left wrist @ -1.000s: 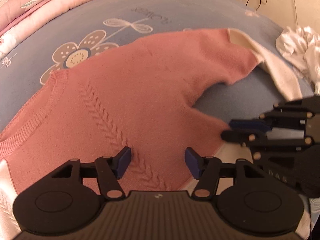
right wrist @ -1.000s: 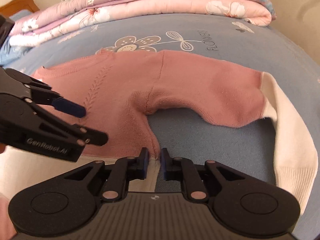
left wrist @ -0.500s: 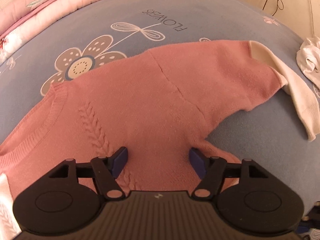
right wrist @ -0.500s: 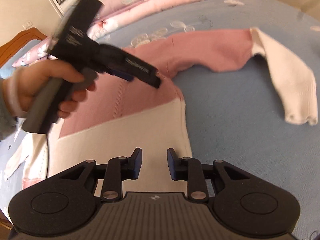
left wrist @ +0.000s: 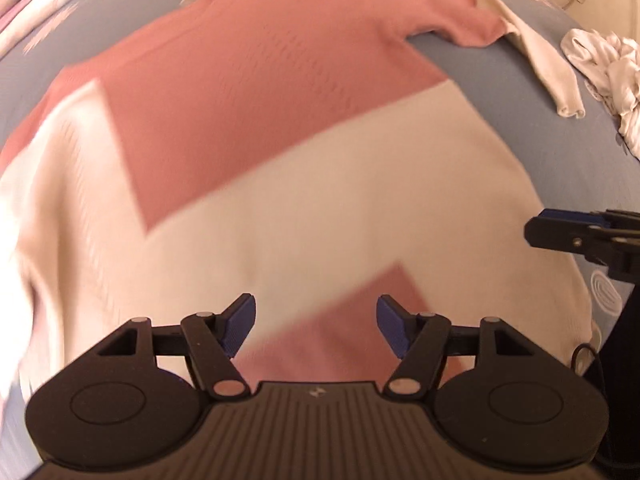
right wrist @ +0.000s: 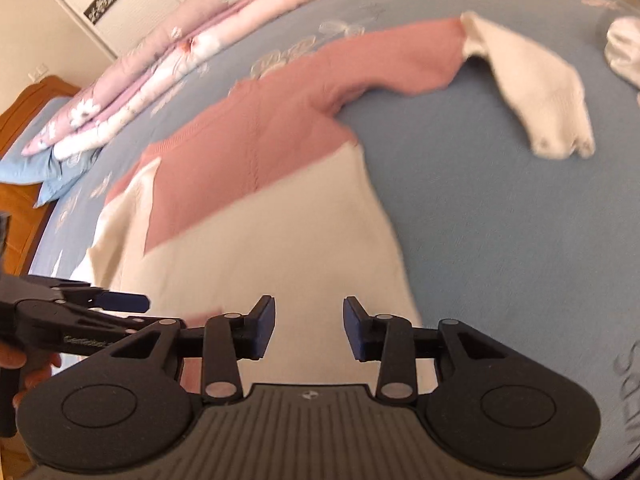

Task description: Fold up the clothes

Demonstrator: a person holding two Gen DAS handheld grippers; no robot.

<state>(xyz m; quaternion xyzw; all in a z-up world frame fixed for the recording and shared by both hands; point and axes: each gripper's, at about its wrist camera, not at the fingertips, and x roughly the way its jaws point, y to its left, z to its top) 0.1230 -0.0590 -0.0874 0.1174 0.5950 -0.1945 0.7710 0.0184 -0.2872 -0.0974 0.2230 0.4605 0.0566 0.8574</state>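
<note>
Left gripper (left wrist: 316, 326): its blue-padded jaws are standing wide apart, with nothing pinched between them; it is pointing steeply down over the hem end of the garment.
Right gripper (right wrist: 309, 330): its jaws are opening, the blue pads parted, and no cloth is caught between them; only the cream fabric is lying below the gap.
Grippers together: in the left wrist view the right gripper's blue tip is poking in at the far right edge; in the right wrist view the left gripper is sitting low at the left, a hand wrapped round its handle.
Pink and cream knitted sweater (left wrist: 280, 80): it is lying spread flat on the bed directly beneath and ahead of both grippers, cream lower body nearest, pink chest and neckline farther out.
Sleeve (right wrist: 532, 92): it is stretching away ahead and to the right of the right gripper, pink at the shoulder and cream at the cuff.
Blue floral bedsheet (right wrist: 500, 220): it is carrying the sweater, showing bare to the right of the right gripper.
Crumpled white cloth (left wrist: 604, 76): it is lying far ahead-right of the left gripper, just beyond the sleeve's cuff.
Folded pink floral quilts (right wrist: 192, 52): they are piled at the far edge of the bed, beyond the sweater.
</note>
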